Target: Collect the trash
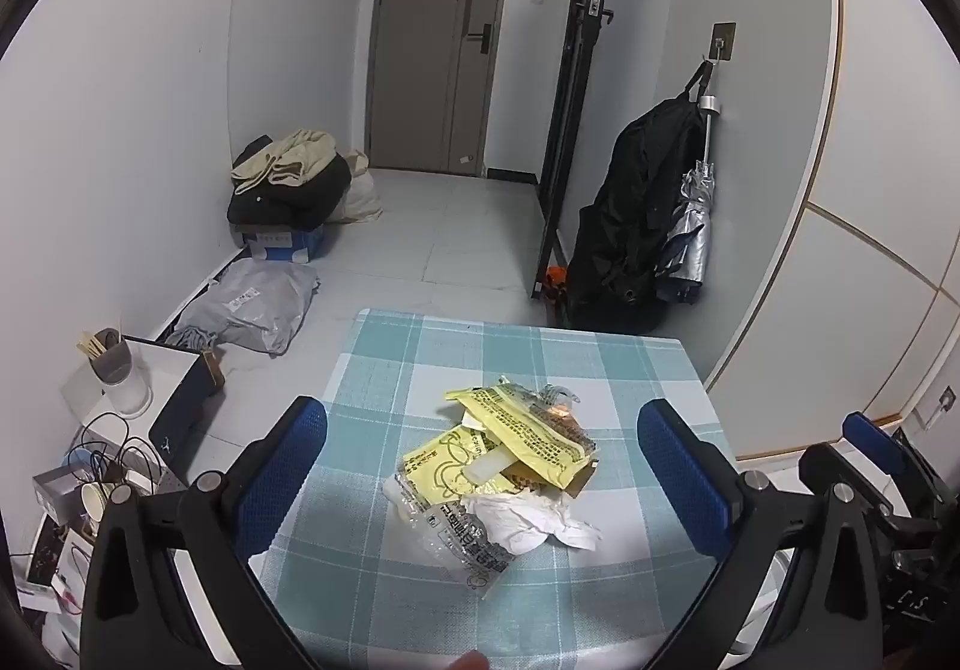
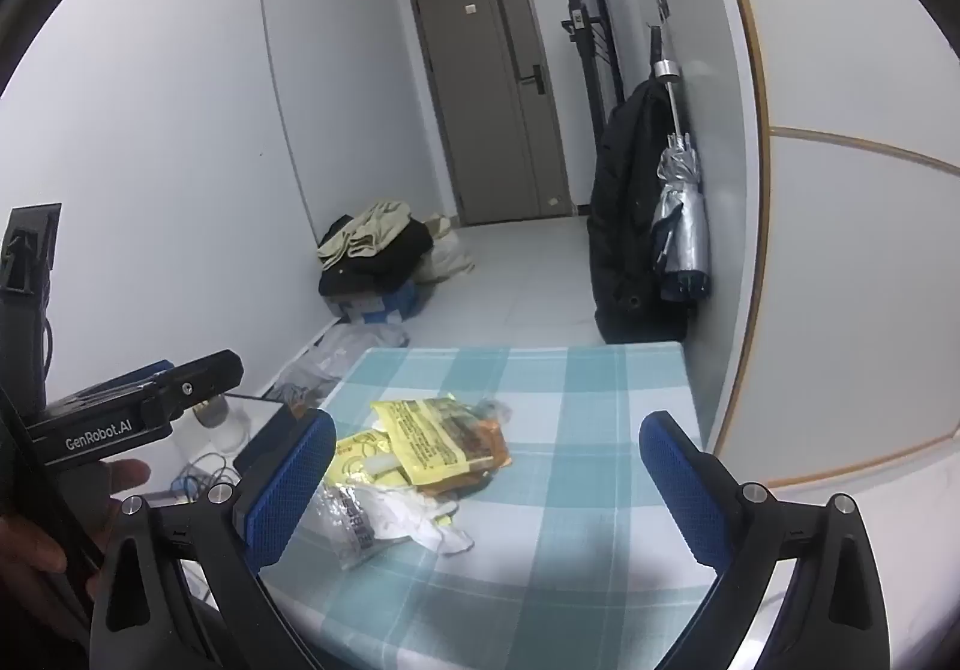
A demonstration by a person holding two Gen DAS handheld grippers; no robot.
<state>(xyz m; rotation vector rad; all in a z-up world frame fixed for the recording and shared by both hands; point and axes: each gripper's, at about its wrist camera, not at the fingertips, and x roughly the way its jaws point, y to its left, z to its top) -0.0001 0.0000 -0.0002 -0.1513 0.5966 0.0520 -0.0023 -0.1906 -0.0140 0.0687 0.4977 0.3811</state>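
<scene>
- Trash heap (image 1: 498, 472) lies near the middle of the worktop (image 1: 420, 358), which wears a teal-and-white checked cloth.
- Top of the heap: yellow printed wrapper (image 1: 528, 430), long axis running diagonally, one end toward the door (image 1: 438, 39), the other toward the worktop's near right corner. Dense black print on it; too small to read.
- Under that wrapper, on the heap's left: a second yellow packet (image 1: 444, 460) with looping black line art.
- Heap's near side: crumpled white tissue (image 1: 528, 517) touching a clear plastic bag (image 1: 456, 538) with bold black characters, probably Chinese; I cannot read them for certain.
- Left gripper (image 1: 480, 478): jaws wide apart, blue pads flanking the heap, touching nothing, tilted downward above it.
- Right gripper (image 2: 486, 484): jaws likewise wide apart and empty; the heap (image 2: 414, 466) sits by its left pad, well apart from the right one.
- In the right wrist view, left of the heap, the other gripper's body reads "GenRobot.AI" (image 2: 99, 433); a hand (image 2: 36, 544) grips it.
- Beyond the heap, on the right wall: black coat (image 1: 636, 214) and silver folded umbrella (image 1: 690, 232) on a hook.
- Beyond the heap to the left, on the floor: clothes pile (image 1: 288, 178) on a blue box.
</scene>
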